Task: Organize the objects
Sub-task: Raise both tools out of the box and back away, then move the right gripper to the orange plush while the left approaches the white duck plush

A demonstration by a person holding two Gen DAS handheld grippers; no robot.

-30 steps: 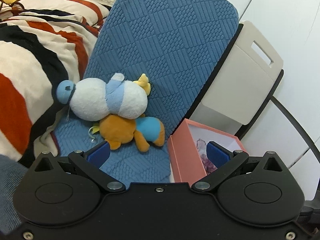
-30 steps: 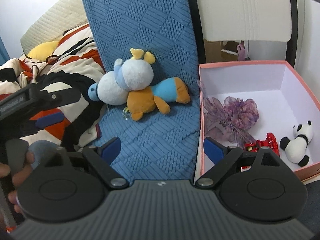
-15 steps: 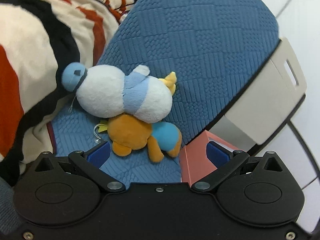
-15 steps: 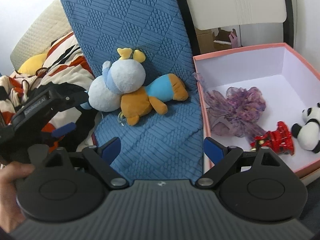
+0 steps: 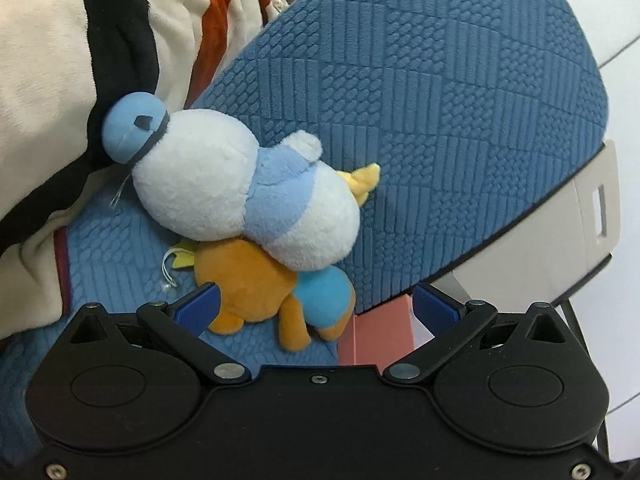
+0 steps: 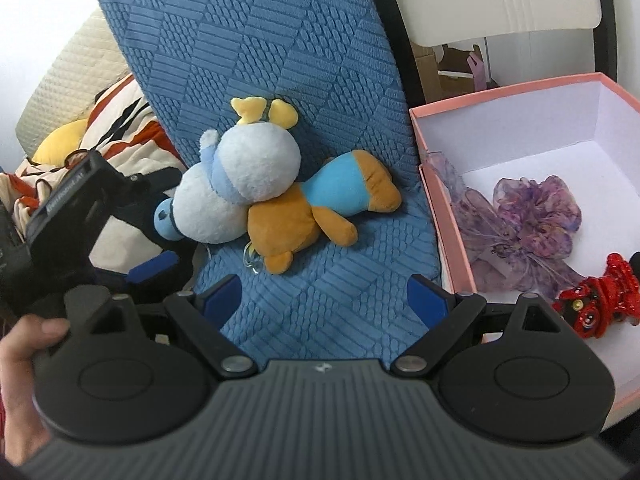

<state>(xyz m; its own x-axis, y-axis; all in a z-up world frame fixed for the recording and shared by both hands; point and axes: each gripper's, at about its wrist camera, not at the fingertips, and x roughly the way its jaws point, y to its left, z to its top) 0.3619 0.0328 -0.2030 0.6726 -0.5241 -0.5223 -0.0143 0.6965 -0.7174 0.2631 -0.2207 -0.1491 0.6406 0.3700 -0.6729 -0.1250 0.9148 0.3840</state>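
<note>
A white and pale-blue plush duck [image 5: 240, 196] lies on top of an orange plush with a blue shirt [image 5: 272, 292] on a blue quilted chair seat [image 5: 440, 120]. Both also show in the right wrist view, the duck [image 6: 236, 192] and the orange plush [image 6: 320, 216]. My left gripper [image 5: 316, 308] is open, its fingers astride the orange plush, close to it. It appears at the left of the right wrist view [image 6: 132, 248]. My right gripper [image 6: 324, 300] is open and empty above the seat, short of the plushes.
A pink open box [image 6: 448, 220] stands right of the seat, holding a purple organza bag [image 6: 528, 224] and a red toy [image 6: 596, 296]. A striped blanket [image 5: 60, 80] lies left of the seat. The chair's beige back [image 5: 568, 232] is behind.
My left gripper has moved forward and left toward the plushes, which now fill its view; the box has slid out of it. The right gripper has drifted slightly closer.
</note>
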